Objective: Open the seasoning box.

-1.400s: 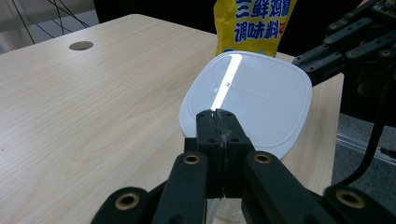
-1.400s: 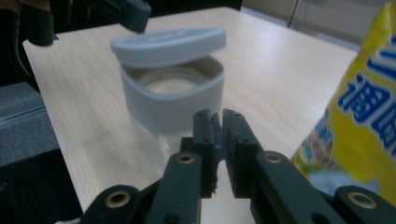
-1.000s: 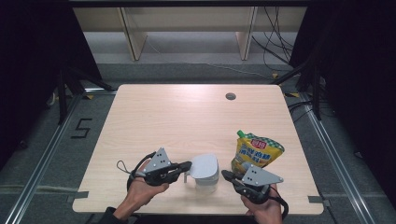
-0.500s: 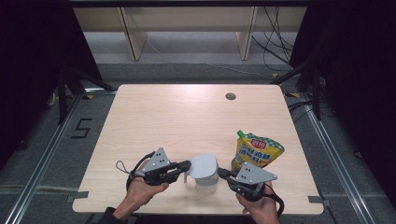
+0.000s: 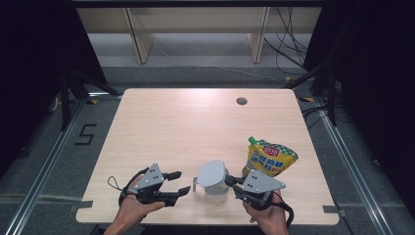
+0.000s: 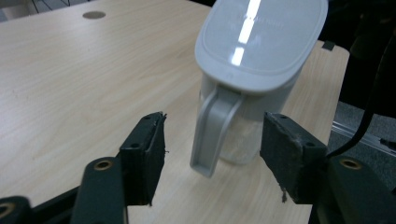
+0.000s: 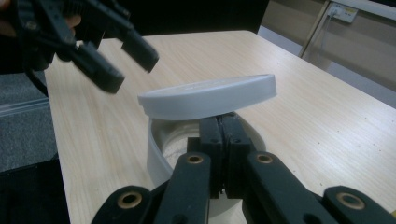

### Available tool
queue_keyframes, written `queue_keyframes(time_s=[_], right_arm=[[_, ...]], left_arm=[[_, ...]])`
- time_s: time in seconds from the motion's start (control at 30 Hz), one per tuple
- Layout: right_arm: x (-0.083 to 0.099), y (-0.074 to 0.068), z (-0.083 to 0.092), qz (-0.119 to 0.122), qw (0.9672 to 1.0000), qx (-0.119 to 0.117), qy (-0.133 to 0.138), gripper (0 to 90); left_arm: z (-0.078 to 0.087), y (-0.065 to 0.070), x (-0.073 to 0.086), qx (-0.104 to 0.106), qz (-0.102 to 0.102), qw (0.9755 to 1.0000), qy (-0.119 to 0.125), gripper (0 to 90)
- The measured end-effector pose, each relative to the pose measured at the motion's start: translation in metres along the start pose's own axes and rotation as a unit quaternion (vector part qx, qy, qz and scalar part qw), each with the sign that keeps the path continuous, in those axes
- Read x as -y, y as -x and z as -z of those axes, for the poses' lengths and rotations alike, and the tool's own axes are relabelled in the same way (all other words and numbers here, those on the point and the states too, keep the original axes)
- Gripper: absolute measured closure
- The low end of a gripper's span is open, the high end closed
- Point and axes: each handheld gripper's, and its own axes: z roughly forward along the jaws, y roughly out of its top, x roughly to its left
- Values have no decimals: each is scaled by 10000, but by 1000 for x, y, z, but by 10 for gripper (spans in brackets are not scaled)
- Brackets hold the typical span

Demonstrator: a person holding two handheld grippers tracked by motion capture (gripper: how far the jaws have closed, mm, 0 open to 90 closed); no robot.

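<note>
At the near edge of a pale wooden table [image 5: 161, 127], a small clear pitcher [image 5: 214, 188] with a grey hinged lid [image 5: 211, 173] stands between two hand-held grippers. The right gripper [image 5: 234, 181], its jaws pressed together, is tucked under the raised lid at the pitcher's rim. From the right gripper view it appears to be propping the lid [image 7: 208, 97] open, though whether the pads pinch the rim itself cannot be told. The left gripper [image 5: 177, 182] has just been opening its jaws, which now stand wide and empty just left of the pitcher. In the left gripper view the handle [image 6: 212, 133] hangs ahead of the gap between the two black pads [image 6: 148, 154], untouched, suggesting the hand has let go so the other can work the lid. A yellow refill pouch [image 5: 270, 157] with a green cap lies just beyond the right gripper, likely waiting to be poured in.
</note>
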Motion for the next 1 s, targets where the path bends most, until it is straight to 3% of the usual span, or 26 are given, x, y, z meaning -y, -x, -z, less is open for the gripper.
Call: queue_keyframes(time_s=[0.07, 0.1, 0.13, 0.17, 0.23, 0.37, 0.4, 0.5, 0.53, 0.57, 0.63, 0.67, 0.7, 0.83, 0.87, 1.0], right_arm=[[-2, 0, 0, 104, 9999, 27, 57, 895], [-2, -2, -1, 32, 10000, 15, 66, 892], [-3, -2, -1, 60, 9999, 28, 85, 890], [-4, -4, -2, 73, 9999, 17, 95, 890], [-6, -5, -2, 130, 9998, 27, 121, 890], [-12, -7, -4, 204, 9997, 31, 140, 887], [-13, -9, -5, 206, 9997, 10, 119, 887], [-18, -10, -7, 338, 9994, -1, 112, 887], [-19, -12, -8, 338, 9993, -1, 141, 887], [-21, -12, -8, 354, 9993, -20, 119, 887], [-23, -14, -10, 448, 9989, -28, 128, 883], [-24, -15, -11, 452, 9989, -49, 144, 883], [-25, -16, -13, 420, 9990, -85, 128, 883], [-28, -21, -19, 536, 9984, -156, 94, 878], [-30, -23, -21, 533, 9984, -156, 93, 876], [-32, -27, -27, 602, 9979, -215, 54, 873]], left_arm=[[2, -1, 6, -36, -157, 9998, -110, 338], [3, -1, 10, -119, -218, 9996, -159, 327], [4, -1, 14, -120, -213, 9995, -192, 320], [5, 0, 17, -177, -77, 9995, -244, 317], [6, -3, 23, -152, -193, 9994, -263, 311], [10, -5, 30, -285, -138, 9987, -401, 297], [11, -6, 31, -272, -234, 9986, -401, 290], [13, -4, 34, -314, 21, 9988, -387, 272], [14, -5, 34, -332, -48, 9983, -476, 264], [15, -3, 35, -327, 39, 9984, -454, 261], [15, -4, 36, -255, -8, 9986, -468, 253], [14, -3, 38, -308, 101, 9981, -516, 249], [15, -3, 38, -276, 25, 9978, -603, 245], [14, -1, 36, -306, -97, 9981, -527, 224], [15, 0, 37, -284, -5, 9980, -571, 218], [13, 1, 37, -314, 52, 9978, -575, 197]])
